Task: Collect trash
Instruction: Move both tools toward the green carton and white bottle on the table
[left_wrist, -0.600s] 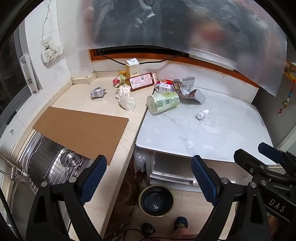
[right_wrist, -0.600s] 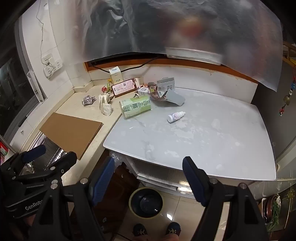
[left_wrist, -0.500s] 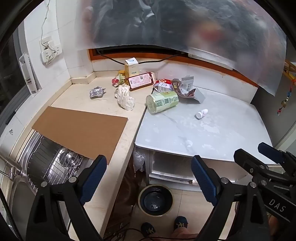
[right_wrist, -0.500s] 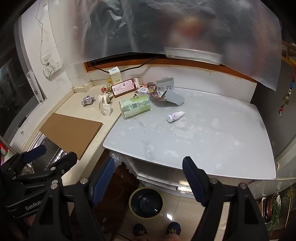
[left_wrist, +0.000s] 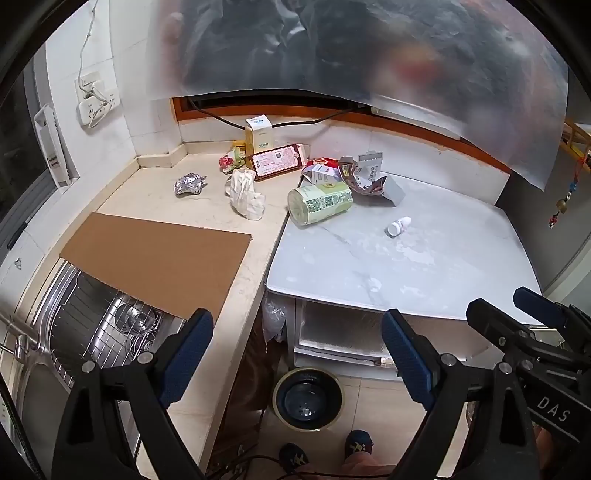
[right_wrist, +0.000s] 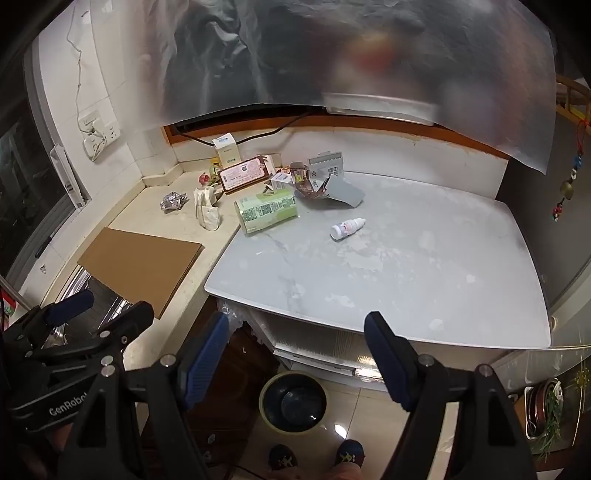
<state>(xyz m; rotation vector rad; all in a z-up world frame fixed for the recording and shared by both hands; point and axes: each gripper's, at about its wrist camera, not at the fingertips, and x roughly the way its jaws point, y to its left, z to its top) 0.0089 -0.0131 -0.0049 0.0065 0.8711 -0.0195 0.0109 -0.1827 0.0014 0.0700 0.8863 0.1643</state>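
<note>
The right claw (right_wrist: 295, 354) gapes wide above a floor bin (right_wrist: 293, 402). Far on the counter (right_wrist: 388, 277) lie a green carton (right_wrist: 266, 212) and small bottle (right_wrist: 347, 229).

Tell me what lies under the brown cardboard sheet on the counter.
The cardboard sheet overhangs a steel sink; a wire rack shows below its near edge. Whatever sits under the covered part is hidden.

A translucent plastic sheet (left_wrist: 351, 55) blurs everything behind it; print on the green can (right_wrist: 266, 213) is unreadable.
</note>
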